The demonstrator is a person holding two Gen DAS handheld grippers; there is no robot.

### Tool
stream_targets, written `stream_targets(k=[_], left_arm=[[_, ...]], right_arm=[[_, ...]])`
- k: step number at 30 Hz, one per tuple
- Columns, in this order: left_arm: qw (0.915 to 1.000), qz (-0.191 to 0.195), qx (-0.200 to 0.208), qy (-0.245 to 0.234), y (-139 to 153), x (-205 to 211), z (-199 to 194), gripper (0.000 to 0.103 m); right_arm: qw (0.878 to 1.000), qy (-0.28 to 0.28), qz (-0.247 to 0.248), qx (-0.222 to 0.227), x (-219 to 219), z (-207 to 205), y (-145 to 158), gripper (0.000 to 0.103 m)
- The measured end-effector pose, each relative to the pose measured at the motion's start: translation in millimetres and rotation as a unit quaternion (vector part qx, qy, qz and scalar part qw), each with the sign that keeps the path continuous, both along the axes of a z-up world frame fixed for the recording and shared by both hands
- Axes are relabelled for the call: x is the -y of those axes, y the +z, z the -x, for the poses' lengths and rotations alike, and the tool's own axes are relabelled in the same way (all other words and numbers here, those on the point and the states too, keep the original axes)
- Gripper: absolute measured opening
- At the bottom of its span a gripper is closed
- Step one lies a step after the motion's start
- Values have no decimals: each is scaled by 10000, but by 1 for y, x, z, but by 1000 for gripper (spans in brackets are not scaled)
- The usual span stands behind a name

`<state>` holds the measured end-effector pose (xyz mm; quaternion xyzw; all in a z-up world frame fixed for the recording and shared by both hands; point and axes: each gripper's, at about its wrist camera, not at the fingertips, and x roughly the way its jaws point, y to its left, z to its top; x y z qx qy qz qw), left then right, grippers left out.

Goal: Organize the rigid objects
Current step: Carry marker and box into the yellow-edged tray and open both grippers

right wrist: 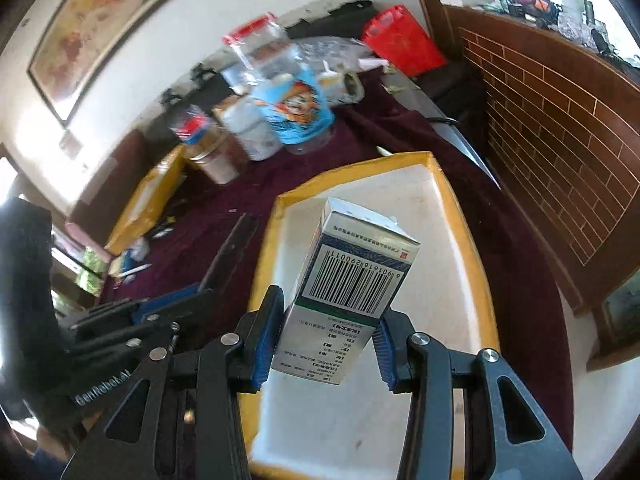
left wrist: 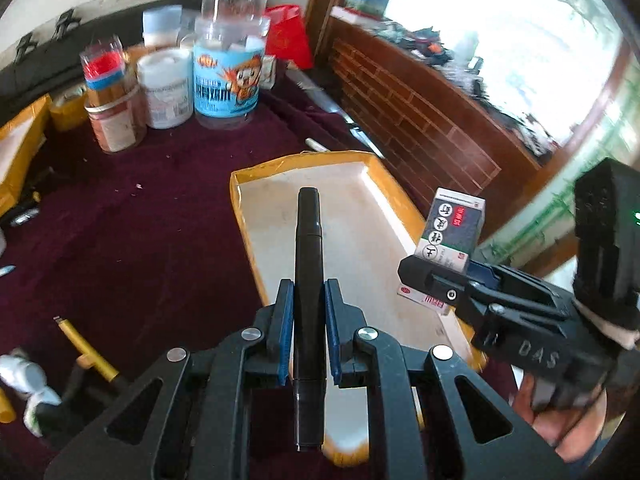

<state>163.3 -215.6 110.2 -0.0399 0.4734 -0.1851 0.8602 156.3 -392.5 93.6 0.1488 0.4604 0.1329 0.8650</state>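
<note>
A black marker sat pinched lengthwise in the left gripper, its tip pointing to 12 o'clock above the yellow-rimmed tray. At 3 o'clock the right gripper clamped a small barcoded box above the same tray. Jars crowded the maroon cloth at 11 o'clock.

Daylight floods both fisheye views you are recording. In the left wrist view the window at upper right is blown out to white, with detail lost in glare. The jars at the far edge of the maroon cloth are smeared by motion blur in both views. Straight lines bow near the frame edges, and dark vignetting rounds the corners. The carton barcode reads sharp.
</note>
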Motion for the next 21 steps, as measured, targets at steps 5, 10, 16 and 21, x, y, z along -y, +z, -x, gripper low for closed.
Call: stream_targets(k=[5, 10, 16, 21], left_arm=[[9988, 137, -318, 332, -33, 17, -44, 12], [9959, 77, -518, 737, -62, 24, -74, 12], [9935, -19, -650, 939, -81, 23, -89, 12], [9929, 15, -583, 1041, -82, 21, -91, 12]], right_arm=[[9991, 18, 33, -414, 5, -38, -25, 38], [9969, 112, 266, -736, 10, -73, -44, 38], [9949, 207, 326, -936, 7, -101, -62, 38], [9944, 342, 245, -970, 5, -114, -63, 38]])
